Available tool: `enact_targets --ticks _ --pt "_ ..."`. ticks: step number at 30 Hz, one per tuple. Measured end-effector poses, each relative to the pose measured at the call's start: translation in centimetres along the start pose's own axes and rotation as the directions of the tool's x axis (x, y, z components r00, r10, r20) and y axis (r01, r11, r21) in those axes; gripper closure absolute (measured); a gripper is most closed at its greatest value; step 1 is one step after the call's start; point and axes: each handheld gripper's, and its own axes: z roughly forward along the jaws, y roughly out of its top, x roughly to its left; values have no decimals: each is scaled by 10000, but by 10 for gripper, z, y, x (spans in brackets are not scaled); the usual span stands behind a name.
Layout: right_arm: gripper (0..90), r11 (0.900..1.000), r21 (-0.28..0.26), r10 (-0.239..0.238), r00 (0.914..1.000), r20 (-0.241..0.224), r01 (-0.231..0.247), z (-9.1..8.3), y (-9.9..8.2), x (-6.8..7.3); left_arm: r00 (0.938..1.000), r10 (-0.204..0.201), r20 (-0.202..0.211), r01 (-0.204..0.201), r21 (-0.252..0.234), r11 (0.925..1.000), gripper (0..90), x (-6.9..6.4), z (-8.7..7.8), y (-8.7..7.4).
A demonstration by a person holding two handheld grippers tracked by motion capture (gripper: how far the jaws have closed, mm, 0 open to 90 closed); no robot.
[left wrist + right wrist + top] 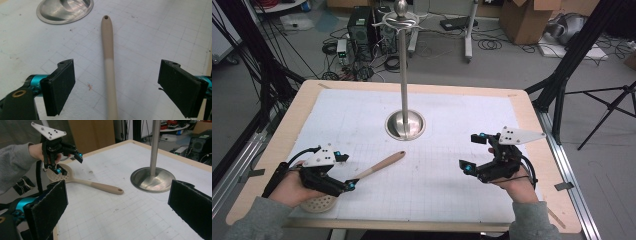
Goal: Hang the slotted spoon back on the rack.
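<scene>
Spoon: the slotted spoon (pixel 362 177) lies flat on the white gridded mat (pixel 452 110), handle end pointing toward the base of the metal stand (pixel 405 124), perforated bowl (pixel 58 175) at the near left edge of the table under your left hand.

Left gripper: your left gripper (pixel 116 87) hangs over the spoon's handle with the jaws spread wide — the handle runs up between them, touching neither pad.

Right gripper: your right gripper (pixel 117 212) is open too, holding nothing, well apart from the spoon on the right side of the mat.

Handling: it looks light and stiff, probably a silicone-coated or plastic handle with a smooth matte skin; I'd expect it to pivot in a pinch if you take it far from its middle, since the bowl end should be the heavier one.

Where to grip: take the straight run of the handle near the colour change (pixel 109 60), pads square across it — not the rounded tip with the hanging hole (pixel 106 18), which gives little to hold.

Risk: lying this flat, the handle may roll or skid on the mat as the jaws close, so come down low before you squeeze.
</scene>
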Motion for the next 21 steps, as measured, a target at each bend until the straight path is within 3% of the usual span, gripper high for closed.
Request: enact_targets --ticks 4,15,21 --pt "12 9999 -94 -53 10000 -12 52 0 0 1 9998 -65 -196 67 103 9999 148 0 1 -2" --pt "12 10000 -40 -34 10000 86 34 -1 0 -2 9998 -78 -175 84 318 9995 152 0 -2 -5" --pt "12 10000 39 33 10000 35 -33 0 -1 -1 9999 -119 -56 122 583 9982 219 1 -1 -11"
